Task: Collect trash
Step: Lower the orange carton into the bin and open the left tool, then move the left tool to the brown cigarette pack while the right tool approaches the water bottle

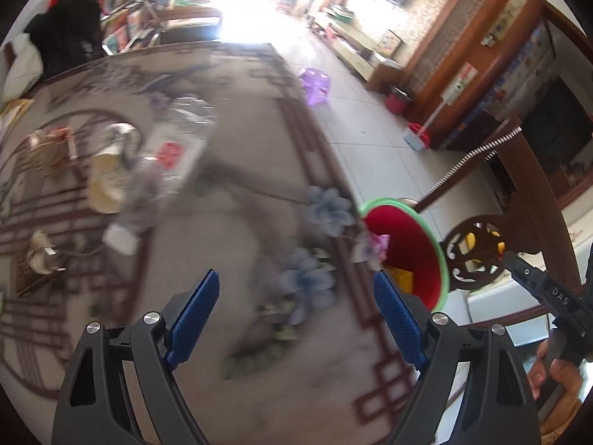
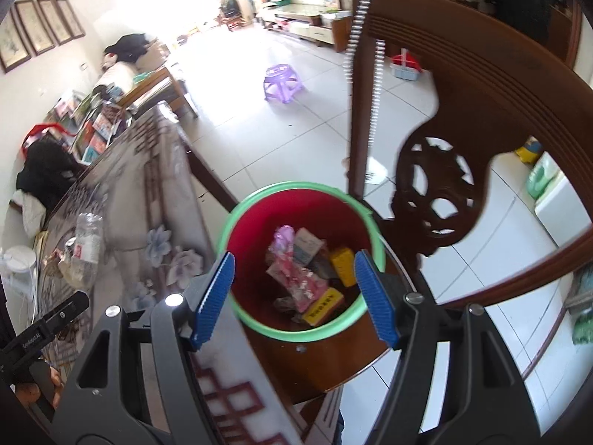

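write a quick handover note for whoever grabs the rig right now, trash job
Left tongs: open, empty, over the patterned table.
Right tongs: open, empty, above the red bin, which stands on a wooden chair beside the table.
Done: the bin already holds a pink wrapper, a yellow box and a few other small packets.
Left: trash remains on the table's far side, including a clear plastic bottle, crumpled wrappers and smaller scraps. Pick these up and drop them in the bin.
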`<action>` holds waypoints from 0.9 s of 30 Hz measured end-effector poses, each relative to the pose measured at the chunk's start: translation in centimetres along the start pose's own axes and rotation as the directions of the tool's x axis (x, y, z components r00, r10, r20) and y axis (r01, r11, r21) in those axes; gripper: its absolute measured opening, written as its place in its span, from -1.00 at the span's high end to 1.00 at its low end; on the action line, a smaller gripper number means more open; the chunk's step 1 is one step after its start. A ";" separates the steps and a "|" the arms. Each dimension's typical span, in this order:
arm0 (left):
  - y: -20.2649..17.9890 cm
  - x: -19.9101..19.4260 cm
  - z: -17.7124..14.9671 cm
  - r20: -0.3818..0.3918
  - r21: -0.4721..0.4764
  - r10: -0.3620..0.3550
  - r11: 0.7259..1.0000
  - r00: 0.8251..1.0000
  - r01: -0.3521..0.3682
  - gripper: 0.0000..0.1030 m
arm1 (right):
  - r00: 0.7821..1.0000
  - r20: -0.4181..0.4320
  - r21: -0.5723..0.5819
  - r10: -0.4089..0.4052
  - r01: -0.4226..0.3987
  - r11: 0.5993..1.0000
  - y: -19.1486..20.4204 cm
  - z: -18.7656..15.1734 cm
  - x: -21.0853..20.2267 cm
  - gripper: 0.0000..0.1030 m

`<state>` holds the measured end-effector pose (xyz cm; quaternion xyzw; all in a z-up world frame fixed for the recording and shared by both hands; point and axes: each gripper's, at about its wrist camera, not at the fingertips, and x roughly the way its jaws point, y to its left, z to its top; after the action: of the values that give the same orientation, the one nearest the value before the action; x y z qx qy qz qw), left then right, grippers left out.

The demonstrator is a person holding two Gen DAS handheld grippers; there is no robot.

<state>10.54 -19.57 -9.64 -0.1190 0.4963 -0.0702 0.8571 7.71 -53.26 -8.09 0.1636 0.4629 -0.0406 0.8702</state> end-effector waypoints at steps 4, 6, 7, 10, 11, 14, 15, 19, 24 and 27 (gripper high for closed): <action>4.7 -1.6 -0.5 0.026 0.002 0.051 0.999 0.998 -0.051 -0.65 | 0.999 -0.022 -0.071 0.045 -0.046 0.996 4.6 -0.8 0.6 -0.33; 7.5 -2.1 -0.4 0.017 0.009 0.055 0.998 0.998 -0.055 -0.69 | 0.998 -0.035 -0.098 0.058 -0.061 0.993 6.6 -1.4 0.7 -0.35; 9.3 -2.4 -0.5 0.008 0.014 0.058 0.998 0.998 -0.058 -0.69 | 0.997 -0.041 -0.108 0.065 -0.069 0.992 7.4 -1.8 0.8 -0.35; 14.1 -3.2 -0.7 -0.012 0.032 0.106 0.994 0.994 -0.105 -0.71 | 0.994 -0.068 -0.138 0.083 -0.092 0.986 10.4 -3.0 0.9 -0.35; 16.0 -3.4 -0.8 -0.023 0.041 0.132 0.990 0.991 -0.131 -0.72 | 0.993 -0.075 -0.147 0.087 -0.098 0.984 11.4 -3.5 0.9 -0.35; 20.0 -3.6 -0.8 -0.048 0.055 0.198 0.979 0.979 -0.195 -0.75 | 0.992 -0.088 -0.166 0.094 -0.107 0.980 14.1 -4.7 1.0 -0.38; 21.8 -3.7 -0.8 -0.055 0.056 0.216 0.975 0.975 -0.213 -0.75 | 0.991 -0.091 -0.170 0.095 -0.109 0.979 14.8 -5.0 1.1 -0.39; 25.0 -3.3 -0.6 -0.079 0.084 0.200 0.978 0.977 -0.193 -0.75 | 0.989 -0.106 -0.179 0.100 -0.117 0.977 18.0 -6.5 1.4 -0.39; 25.3 -1.0 0.1 -0.134 0.208 0.145 0.971 0.980 -0.115 -0.75 | 0.988 -0.131 -0.188 0.084 -0.108 0.976 21.3 -8.1 2.2 -0.40; 25.1 0.0 0.6 -0.147 0.236 0.105 0.969 0.984 -0.068 -0.75 | 0.988 -0.141 -0.204 0.066 -0.095 0.974 23.1 -8.5 2.6 -0.40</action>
<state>11.13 4.69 -16.26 0.0086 0.5561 -0.0989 0.8252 7.52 -28.53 -8.90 0.0916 0.5148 0.0550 0.8506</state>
